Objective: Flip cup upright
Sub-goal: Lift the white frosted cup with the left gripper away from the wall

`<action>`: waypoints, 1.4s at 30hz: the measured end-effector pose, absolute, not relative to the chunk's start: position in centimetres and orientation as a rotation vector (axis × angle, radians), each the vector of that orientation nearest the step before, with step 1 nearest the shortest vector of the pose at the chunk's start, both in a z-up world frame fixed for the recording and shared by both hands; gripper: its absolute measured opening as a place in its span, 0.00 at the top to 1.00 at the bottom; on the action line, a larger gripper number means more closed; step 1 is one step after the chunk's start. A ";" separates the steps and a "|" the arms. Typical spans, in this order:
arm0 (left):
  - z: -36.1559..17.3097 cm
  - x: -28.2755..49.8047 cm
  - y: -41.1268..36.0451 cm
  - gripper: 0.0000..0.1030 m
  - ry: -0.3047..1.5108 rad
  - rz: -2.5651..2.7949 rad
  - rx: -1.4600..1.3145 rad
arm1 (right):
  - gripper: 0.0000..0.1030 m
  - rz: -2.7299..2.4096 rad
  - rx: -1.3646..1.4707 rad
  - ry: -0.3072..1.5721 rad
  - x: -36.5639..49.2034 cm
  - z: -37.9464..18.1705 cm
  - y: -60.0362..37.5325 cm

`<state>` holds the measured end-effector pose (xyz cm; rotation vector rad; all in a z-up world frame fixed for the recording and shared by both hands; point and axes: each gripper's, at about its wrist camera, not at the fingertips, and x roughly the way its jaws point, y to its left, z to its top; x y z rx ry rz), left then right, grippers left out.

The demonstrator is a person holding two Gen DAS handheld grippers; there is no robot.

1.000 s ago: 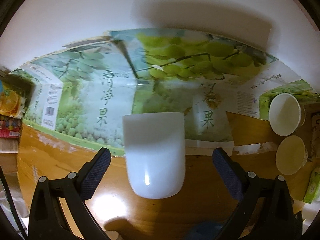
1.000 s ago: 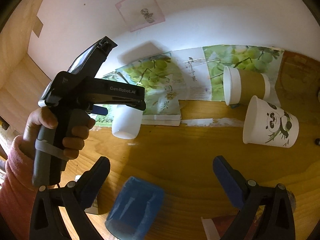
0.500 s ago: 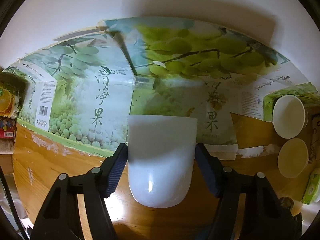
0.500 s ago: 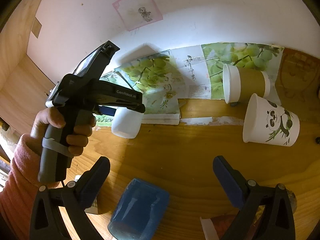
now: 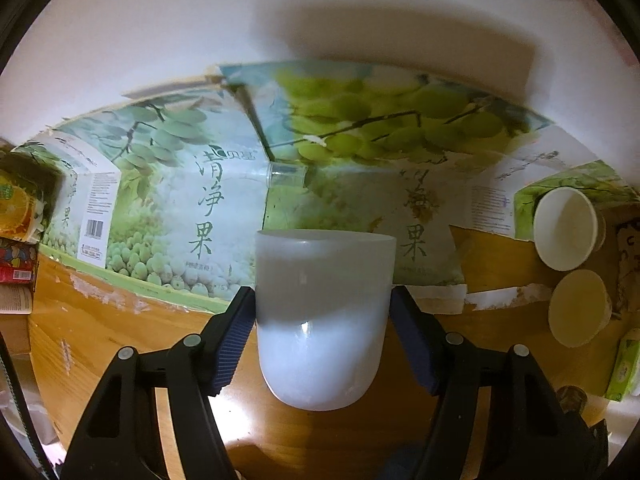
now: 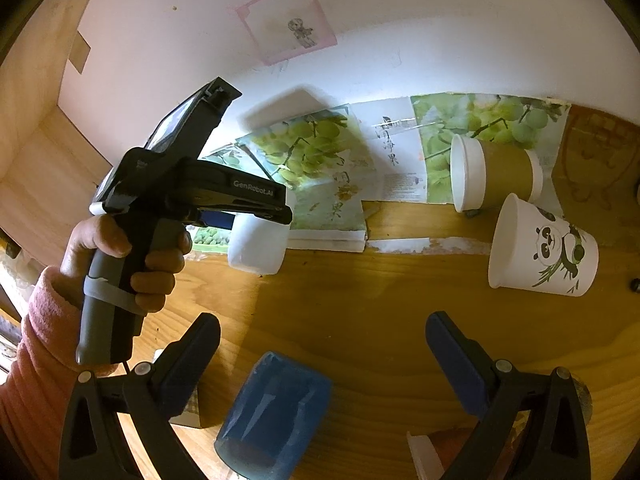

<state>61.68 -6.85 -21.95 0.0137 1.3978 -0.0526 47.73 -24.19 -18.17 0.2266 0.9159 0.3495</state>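
The white cup (image 5: 322,316) is clamped between the two blue-padded fingers (image 5: 234,340) of the left gripper (image 5: 322,322) — pads are pressed against both sides of its wall. The cup is seen with its rounded base toward the camera and its rim pointing away toward the grape-printed cardboard (image 5: 192,200) at the back of the wooden table (image 5: 104,336). Whether the cup is touching the table cannot be told from the left wrist view; in the right wrist view it (image 6: 256,250) is seen low over the wood, just in front of the cardboard, with the left gripper held by a hand (image 6: 120,260) in a pink sleeve.

The right gripper (image 6: 322,354) is spread wide with nothing between its fingers (image 6: 192,356) — it hangs above the table near a blue cup (image 6: 276,408) lying on its side. Well to the right, a brown-sleeved paper cup (image 6: 496,174) and a panda cup (image 6: 544,258) are lying on their sides, touching or nearly so.
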 end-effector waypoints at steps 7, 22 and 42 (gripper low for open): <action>-19.0 60.1 -6.6 0.30 1.349 -0.072 0.030 | 0.00 0.340 0.216 0.890 46.4 -16.9 -23.9; -13.5 53.8 -5.9 0.30 1.281 -0.061 0.018 | 0.00 0.333 0.232 0.823 42.1 -13.3 -23.1; -8.1 44.5 -3.9 0.30 1.190 -0.088 0.008 | 0.00 0.301 0.216 0.776 33.3 -9.9 -22.8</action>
